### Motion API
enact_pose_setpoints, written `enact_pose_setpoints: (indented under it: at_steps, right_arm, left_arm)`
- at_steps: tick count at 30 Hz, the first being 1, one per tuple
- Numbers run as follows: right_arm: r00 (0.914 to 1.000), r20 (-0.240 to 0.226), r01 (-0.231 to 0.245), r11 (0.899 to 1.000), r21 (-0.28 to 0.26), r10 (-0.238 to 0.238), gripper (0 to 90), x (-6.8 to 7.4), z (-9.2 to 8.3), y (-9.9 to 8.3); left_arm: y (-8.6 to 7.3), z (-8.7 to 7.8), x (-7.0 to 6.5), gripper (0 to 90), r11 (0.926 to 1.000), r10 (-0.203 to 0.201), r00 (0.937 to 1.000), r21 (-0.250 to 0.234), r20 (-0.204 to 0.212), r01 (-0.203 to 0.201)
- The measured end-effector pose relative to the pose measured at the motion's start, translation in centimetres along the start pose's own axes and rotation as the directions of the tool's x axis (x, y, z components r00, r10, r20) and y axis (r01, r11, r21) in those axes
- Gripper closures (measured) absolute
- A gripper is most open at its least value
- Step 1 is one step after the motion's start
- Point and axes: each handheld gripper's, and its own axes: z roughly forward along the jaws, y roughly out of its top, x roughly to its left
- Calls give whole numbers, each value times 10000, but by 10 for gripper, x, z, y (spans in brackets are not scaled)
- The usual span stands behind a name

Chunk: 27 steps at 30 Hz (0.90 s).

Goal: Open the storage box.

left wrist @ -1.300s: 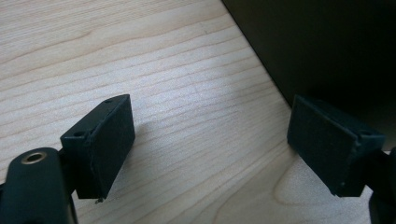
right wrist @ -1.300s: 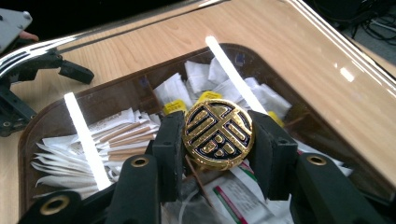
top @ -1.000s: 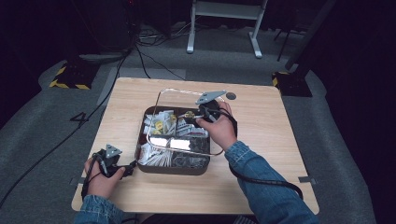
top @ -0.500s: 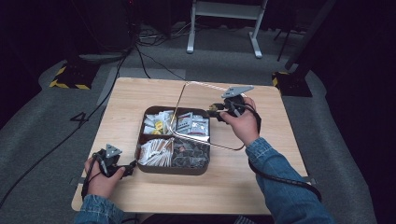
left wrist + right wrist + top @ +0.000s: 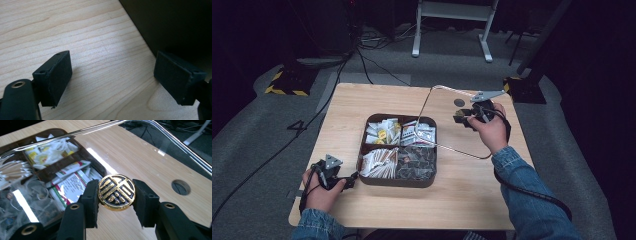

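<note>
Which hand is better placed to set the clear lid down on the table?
Right: the right gripper already clamps the lid's gold knob, lid tilted beside the tray. The left gripper is open.

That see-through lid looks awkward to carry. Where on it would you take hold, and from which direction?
By the round gold knob at the middle of the clear lid, coming straight at it with one jaw on either side of its rim. The pane is thin, smooth and glossy, so the raised knob is the one part that offers a hold. The right gripper grips it just that way, the lid tilted above the table.
</note>
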Motion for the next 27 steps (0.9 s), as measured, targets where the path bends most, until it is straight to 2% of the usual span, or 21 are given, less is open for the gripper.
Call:
enact_pose_setpoints:
  at_steps: [15,22,27]
  right_arm:
    - [9955,728,-628,9977,239,609,590,-35,-8,-33]
    - [9901,1033,-991,9945,343,951,590,-51,-7,-52]
    - [9876,1202,-1075,9930,483,1011,590,-61,-3,-66]
  left_arm:
    - [0,0,0,154,10000,1,10000,6,-5,-1]
    - [0,0,0,154,10000,0,10000,5,-5,0]
    - [0,0,0,154,10000,1,10000,4,-11,-1]
